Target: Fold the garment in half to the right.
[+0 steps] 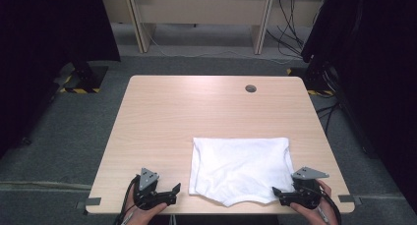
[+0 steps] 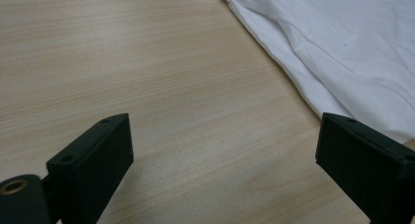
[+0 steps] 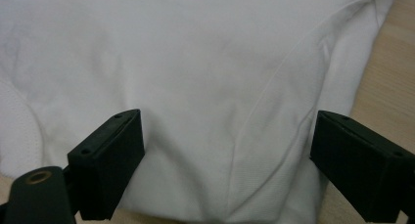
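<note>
White T-shirt [image 1: 239,169], folded into a rough rectangle, lies on the tabletop [image 1: 196,112] toward your 5 o'clock, its near hem almost at the front edge. Folding looks partly done, judging by how it lies: the sides appear tucked in and the cloth is compact, but a further fold is probably left, and nothing is gripped yet.

Your right gripper [image 1: 281,194] sits at the shirt's 4 o'clock corner. In the right gripper view its fingers [image 3: 110,160] stand wide over the fabric with cloth between them, not pinching it. Your left gripper [image 1: 173,190] rests on bare wood at the shirt's 8 o'clock, just beside the cloth but apart from it. Its fingers [image 2: 93,163] are wide too, with nothing between them but wood, and the shirt edge [image 2: 313,87] runs off at their 1 o'clock.

Little stands in your way. A small round cable hole [image 1: 251,88] sits at the far side, at 12 o'clock, well apart from the shirt. Cables [image 1: 287,33] trail on the floor beyond the tabletop.
</note>
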